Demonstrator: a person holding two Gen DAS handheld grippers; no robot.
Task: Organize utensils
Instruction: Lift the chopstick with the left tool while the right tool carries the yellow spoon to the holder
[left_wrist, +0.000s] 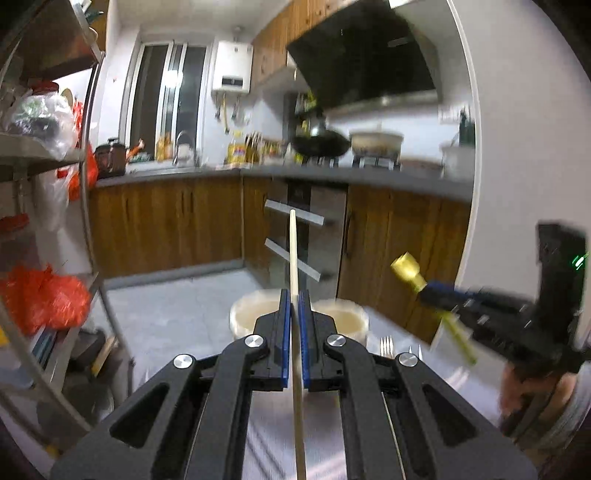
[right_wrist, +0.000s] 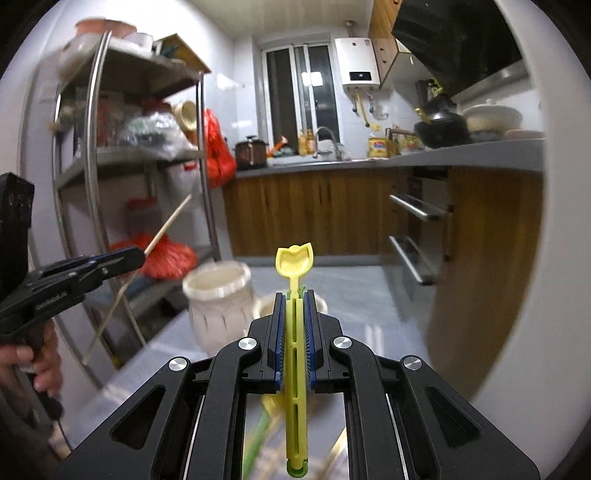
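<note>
My left gripper is shut on a pale wooden chopstick that runs through the pads and sticks out well ahead. In the right wrist view that left gripper shows at the left, with the chopstick slanting up from it. My right gripper is shut on a yellow-green plastic spoon with a tulip-shaped end. The right gripper also appears from the side with the spoon. Two cream holders stand below and beyond the grippers; the taller ribbed holder is on the left.
Fork tines poke up just past the left gripper on the shiny table. A metal shelf rack with bags stands at the left. Wooden cabinets, an oven and a counter with a wok lie beyond.
</note>
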